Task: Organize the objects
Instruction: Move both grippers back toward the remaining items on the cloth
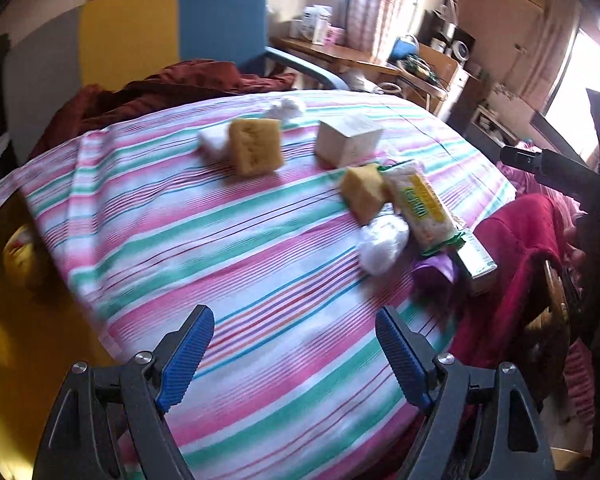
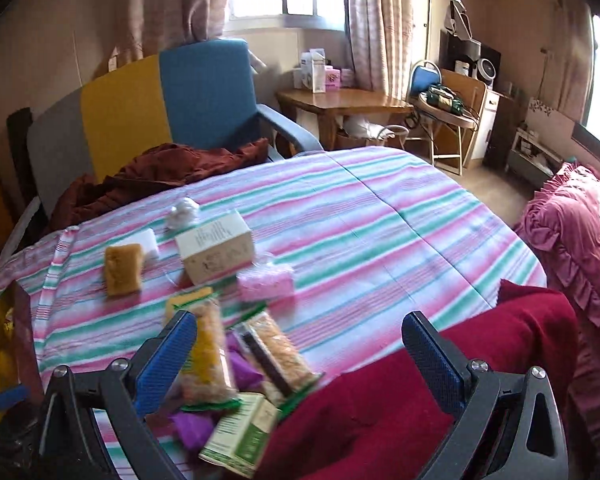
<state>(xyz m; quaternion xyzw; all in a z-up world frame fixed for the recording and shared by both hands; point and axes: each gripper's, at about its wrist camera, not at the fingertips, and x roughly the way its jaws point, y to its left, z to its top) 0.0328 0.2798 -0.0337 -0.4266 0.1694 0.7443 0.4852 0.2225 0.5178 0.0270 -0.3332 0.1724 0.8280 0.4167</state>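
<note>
Objects lie on a striped cloth (image 1: 240, 248) over a table. In the left wrist view: a yellow sponge (image 1: 255, 146), a beige box (image 1: 348, 140), a second sponge (image 1: 362, 196), a snack packet (image 1: 424, 208), a white bundle (image 1: 380, 244), a purple item (image 1: 432, 276). My left gripper (image 1: 294, 354) is open and empty above the cloth's near edge. In the right wrist view: the sponge (image 2: 122, 268), box (image 2: 216, 246), a pink pack (image 2: 266, 282), two snack packets (image 2: 208, 356), a green box (image 2: 244, 432). My right gripper (image 2: 300, 356) is open, empty, just above the packets.
A red cloth (image 2: 400, 400) drapes at the table's right edge. A blue and yellow chair (image 2: 204, 92) with a maroon garment (image 2: 160, 168) stands behind. A wooden desk (image 2: 340, 100) is at the back. A pink ruffled cover (image 2: 580, 220) lies right.
</note>
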